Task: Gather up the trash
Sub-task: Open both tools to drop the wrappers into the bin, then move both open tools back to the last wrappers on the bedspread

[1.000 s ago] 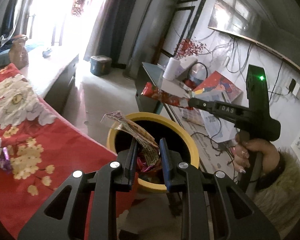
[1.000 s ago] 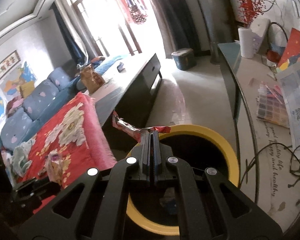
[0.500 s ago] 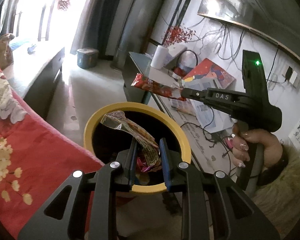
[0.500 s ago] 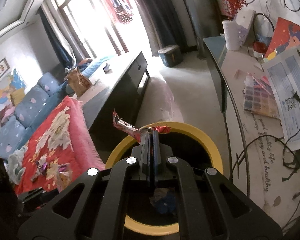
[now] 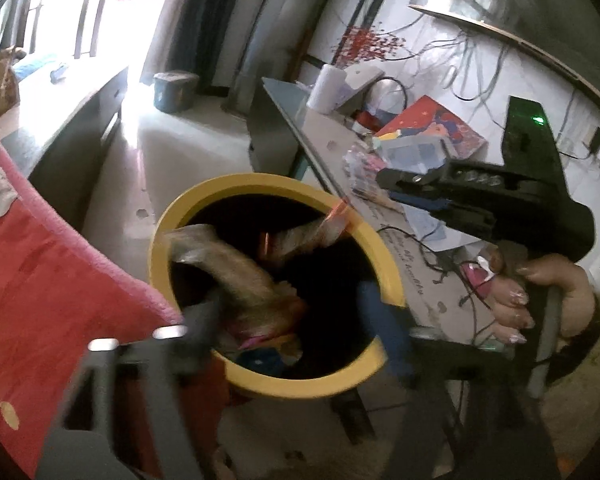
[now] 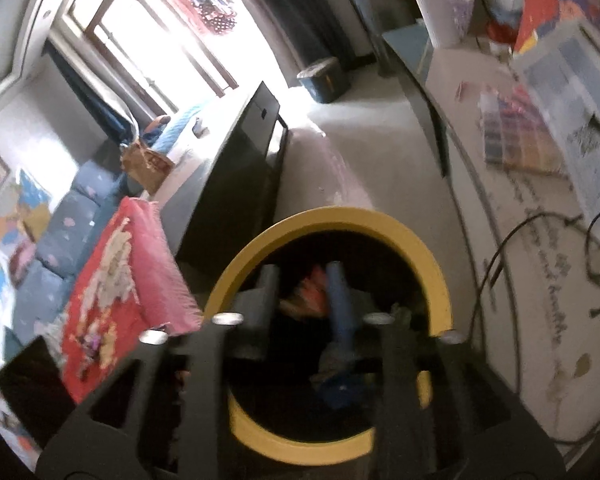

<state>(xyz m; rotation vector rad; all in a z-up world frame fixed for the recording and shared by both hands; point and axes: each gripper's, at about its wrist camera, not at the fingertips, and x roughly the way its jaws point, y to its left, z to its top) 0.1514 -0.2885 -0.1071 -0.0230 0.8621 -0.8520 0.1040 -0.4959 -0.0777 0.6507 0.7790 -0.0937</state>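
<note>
Both my tools are opening over the yellow-rimmed bin (image 5: 168, 232). The left tool (image 5: 292, 312) no longer pinches its crumpled wrapper (image 5: 236, 276), now dropping inside; the right tool (image 6: 302, 280) has freed its red wrapper (image 5: 332, 220). These two pieces are collected.

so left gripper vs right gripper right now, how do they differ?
Left gripper has its jaws spread wide and opening, a pale crumpled wrapper blurred beside its left finger. Right gripper stands narrower, also opening, a red wrapper between its fingers but not pinched. Both hang over the yellow-rimmed bin.
</note>
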